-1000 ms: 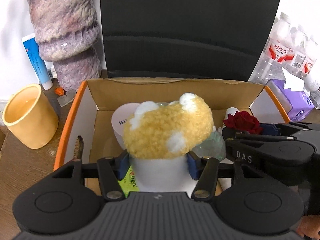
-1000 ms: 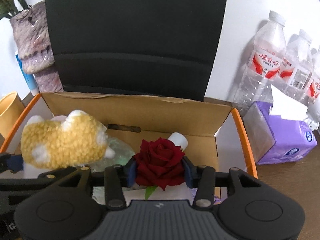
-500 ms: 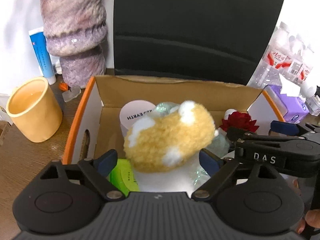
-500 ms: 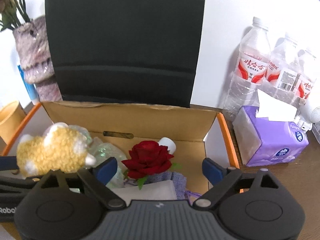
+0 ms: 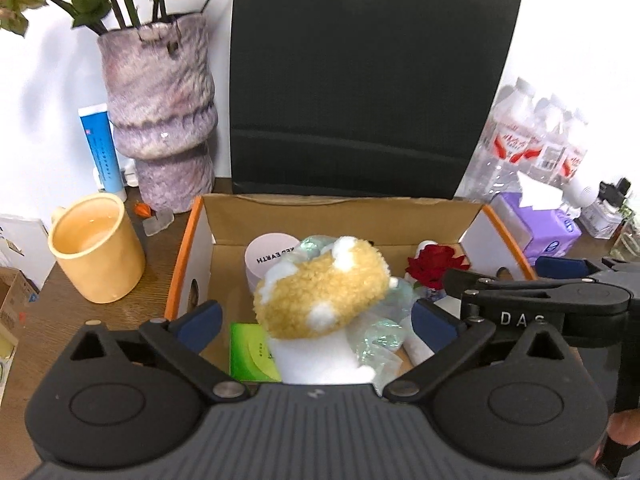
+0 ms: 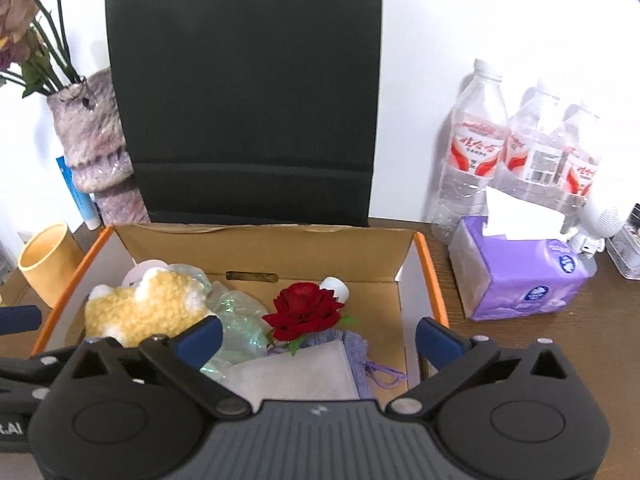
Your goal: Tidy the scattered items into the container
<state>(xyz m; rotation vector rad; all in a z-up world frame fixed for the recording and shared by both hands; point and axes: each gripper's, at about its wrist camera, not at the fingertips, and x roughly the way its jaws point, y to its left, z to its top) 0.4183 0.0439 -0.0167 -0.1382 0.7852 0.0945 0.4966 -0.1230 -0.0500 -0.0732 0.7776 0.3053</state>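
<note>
- Your left gripper [image 5: 316, 322] has just spread its jaws fully wide and holds nothing; the yellow plush toy [image 5: 324, 290] sits free between them at frame centre.
- Your right gripper [image 6: 318, 334] has likewise just opened wide, empty; the red rose [image 6: 304, 310] lies inside the cardboard box [image 6: 430, 272].
- The toy perches high on the pile, so a brushing jaw could tip it out.

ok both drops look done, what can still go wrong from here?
1. The plush sits high on a white item, atop the pile in the box; it could roll or get snagged as the open left gripper, whose jaws have just been opening, backs off.
2. The rose lies loosely on a cloth between the open right gripper's jaws, which have also just been opening; a low retreat might drag it.
</note>
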